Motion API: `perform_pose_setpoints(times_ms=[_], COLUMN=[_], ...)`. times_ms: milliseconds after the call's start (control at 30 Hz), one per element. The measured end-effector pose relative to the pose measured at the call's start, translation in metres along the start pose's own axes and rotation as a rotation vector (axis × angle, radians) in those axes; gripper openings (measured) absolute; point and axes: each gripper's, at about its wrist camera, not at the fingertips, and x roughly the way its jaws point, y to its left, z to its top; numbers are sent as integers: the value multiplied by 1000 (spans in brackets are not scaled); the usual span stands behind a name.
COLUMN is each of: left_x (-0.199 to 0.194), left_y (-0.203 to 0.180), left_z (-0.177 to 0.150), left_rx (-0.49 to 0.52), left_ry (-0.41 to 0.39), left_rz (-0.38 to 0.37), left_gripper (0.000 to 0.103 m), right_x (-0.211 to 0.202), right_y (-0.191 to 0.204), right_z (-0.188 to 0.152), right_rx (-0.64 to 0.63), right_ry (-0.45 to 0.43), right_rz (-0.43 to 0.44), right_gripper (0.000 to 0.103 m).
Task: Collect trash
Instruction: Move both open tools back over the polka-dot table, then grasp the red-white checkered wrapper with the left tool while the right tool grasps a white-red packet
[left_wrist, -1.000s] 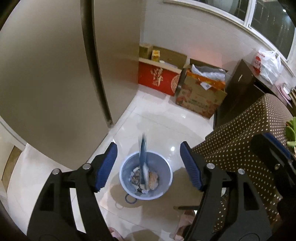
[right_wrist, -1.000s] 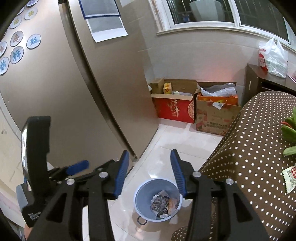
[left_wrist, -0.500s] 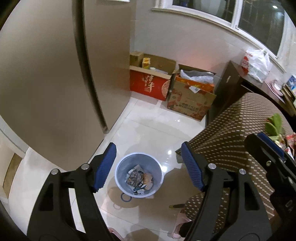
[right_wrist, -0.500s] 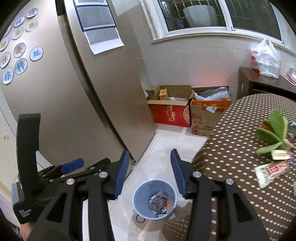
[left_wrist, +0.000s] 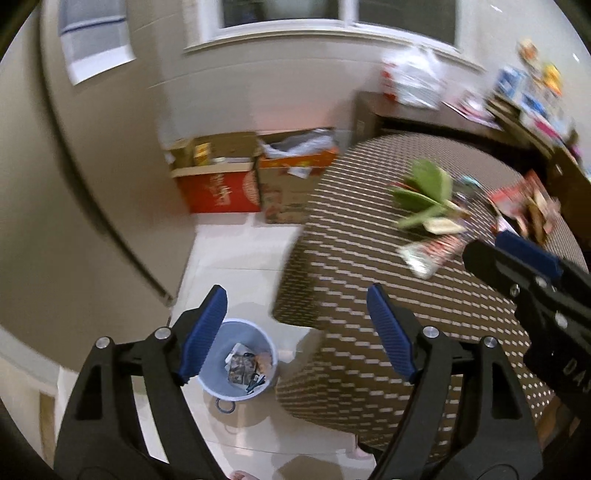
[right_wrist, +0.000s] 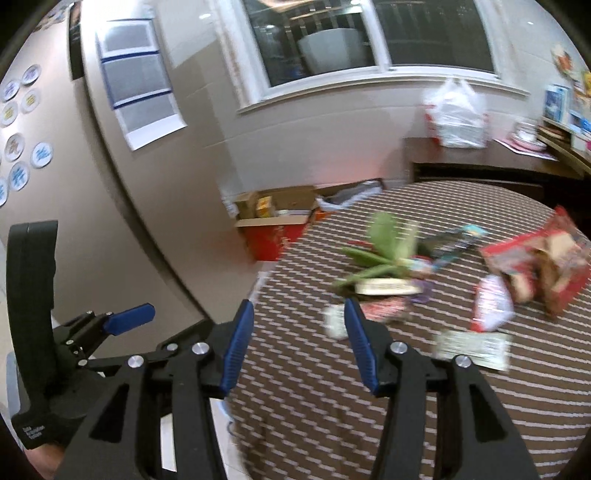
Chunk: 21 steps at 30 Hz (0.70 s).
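Observation:
A pale blue trash bin (left_wrist: 236, 363) with wrappers inside stands on the white floor, low between the fingers of my left gripper (left_wrist: 297, 330). That gripper is empty and its jaws are opening. My right gripper (right_wrist: 299, 345) hangs over the edge of the brown dotted table (right_wrist: 332, 387), also empty, jaws opening. Trash lies on the table: green leaves (right_wrist: 384, 245), a red-and-white wrapper (right_wrist: 373, 310), a white wrapper (right_wrist: 472, 347), a red snack box (right_wrist: 539, 258). The leaves (left_wrist: 424, 192) and a wrapper (left_wrist: 432, 251) also appear in the blurred left wrist view.
A tall beige cabinet (left_wrist: 74, 203) fills the left. Cardboard boxes (left_wrist: 255, 181) stand against the wall under the window. A dark sideboard (right_wrist: 480, 166) carries a white plastic bag (right_wrist: 456, 114). The right gripper's body (left_wrist: 535, 295) shows at the right of the left wrist view.
Both grippers have swung right and up, from over the bin toward the table. A long item that was falling into the bin now lies inside. Both pairs of jaws have widened slightly.

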Motion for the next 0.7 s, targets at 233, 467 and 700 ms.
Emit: perform_pose_setpoints(times_ms=[233, 467, 700], left_x=[16, 32, 51], left_y=[-59, -86, -94], left_z=[-2, 1, 8], left_rx=[105, 124, 129], left_ry=[46, 81, 99], left_rz=[-47, -72, -109], left_gripper=[78, 78, 78], right_x=[-3, 12, 34], right_y=[-63, -88, -100], right_z=[-19, -30, -22], right_rx=[-4, -138, -140], right_ry=[81, 174, 225], right_rz=[-109, -165, -141], right_gripper=[56, 60, 60])
